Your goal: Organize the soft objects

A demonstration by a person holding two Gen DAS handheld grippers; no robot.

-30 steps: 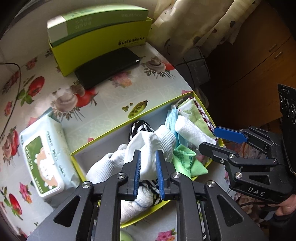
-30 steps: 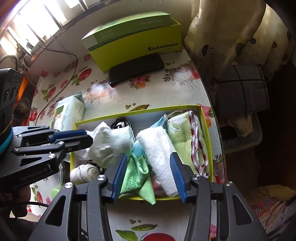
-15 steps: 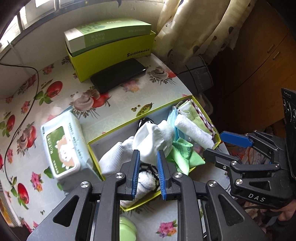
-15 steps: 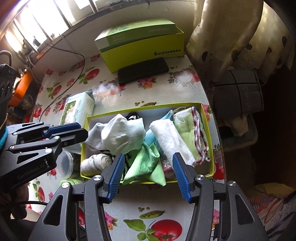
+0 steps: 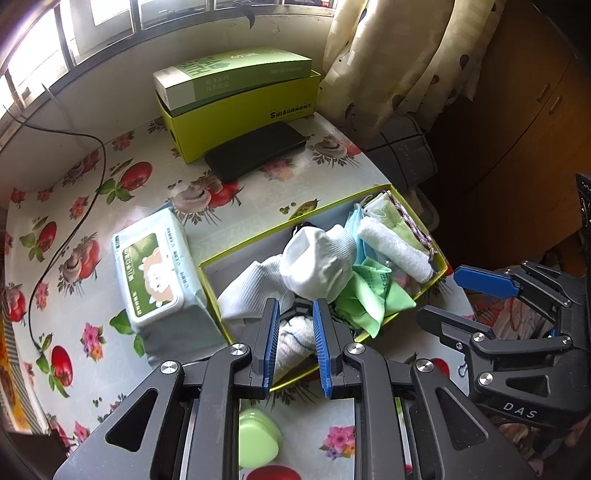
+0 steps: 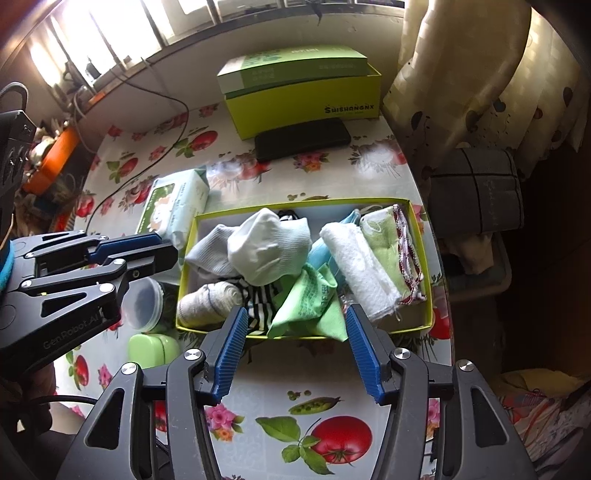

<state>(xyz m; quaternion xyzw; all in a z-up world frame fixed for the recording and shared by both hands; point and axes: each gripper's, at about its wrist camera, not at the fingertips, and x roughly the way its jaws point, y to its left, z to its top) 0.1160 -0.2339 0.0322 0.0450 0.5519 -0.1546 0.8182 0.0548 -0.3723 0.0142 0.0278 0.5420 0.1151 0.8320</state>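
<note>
- Right wrist view: right gripper [image 6: 295, 334] hangs apart-jawed and empty above the yellow box's [image 6: 428, 321] near rim, its jaws having just widened.
- White sock [image 6: 267, 251] lies inside, beyond.
- Left gripper [image 5: 294, 325] narrowly parted, empty.

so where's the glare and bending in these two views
Left wrist: the window is blown out at top left, the table edge bows and the corners go dark. Right wrist: the window glares harder, and the wardrobe side is in deep shadow.
</note>
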